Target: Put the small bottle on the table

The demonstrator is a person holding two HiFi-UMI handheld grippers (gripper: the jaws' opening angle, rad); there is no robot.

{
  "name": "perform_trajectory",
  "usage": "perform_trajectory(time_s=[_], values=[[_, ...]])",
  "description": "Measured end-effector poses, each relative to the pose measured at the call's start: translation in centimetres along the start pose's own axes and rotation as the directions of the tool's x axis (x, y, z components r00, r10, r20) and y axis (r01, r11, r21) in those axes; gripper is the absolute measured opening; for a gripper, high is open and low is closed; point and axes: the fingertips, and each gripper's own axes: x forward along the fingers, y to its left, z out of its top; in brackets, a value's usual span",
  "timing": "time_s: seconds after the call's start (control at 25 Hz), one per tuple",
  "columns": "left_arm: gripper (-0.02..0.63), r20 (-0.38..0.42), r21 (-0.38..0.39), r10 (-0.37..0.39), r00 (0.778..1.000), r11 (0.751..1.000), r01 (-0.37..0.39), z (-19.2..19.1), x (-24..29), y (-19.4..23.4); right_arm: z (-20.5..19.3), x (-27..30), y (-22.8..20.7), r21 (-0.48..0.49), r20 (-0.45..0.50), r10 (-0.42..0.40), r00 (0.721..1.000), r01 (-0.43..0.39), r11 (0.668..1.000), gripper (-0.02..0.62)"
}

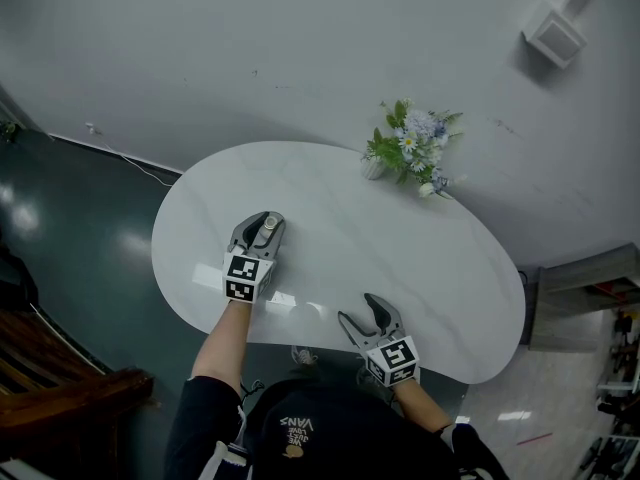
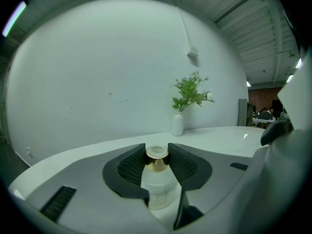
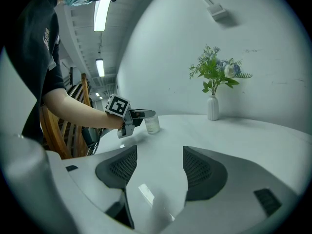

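Head view over a white oval table; positions are given from the slim white vase of green and pale blue flowers at the table's far edge.

Left: the left gripper, well apart from the vase and nearer the person, has its jaws closed part-way on the gold cap of a small bottle of frosted glass with a printed label. The pads press the cap from both sides and the bottle hangs upright below them. Its base lies at or just above the tabletop; whether it touches cannot be told.

Right: the right gripper, near the table's front edge and almost straight in front of the vase, has its jaws wide apart with only bare tabletop between them.

Progress, as judged: the bottle is over the table and practically down. What remains is to settle it, part the left jaws and draw that gripper clear without tipping it.
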Motion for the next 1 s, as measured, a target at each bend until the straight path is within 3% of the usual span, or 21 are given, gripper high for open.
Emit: perform_trajectory(time_s=[0.76,1.0], values=[[0.161,0.022,0.012,0.005,1.000,1.000,-0.005,-0.4,0.7,-0.1,1.6,-0.1,0.5,-0.015,0.025,0.040,0.999,-0.040,0.999,0.267],[0.221,0.017,0.004,0.009,1.000,1.000,-0.009,-0.6,-0.1,-0.3,3.4,0.0,1.1,-0.037,0.063,0.076,0.995,-0.074,0.997,0.267]])
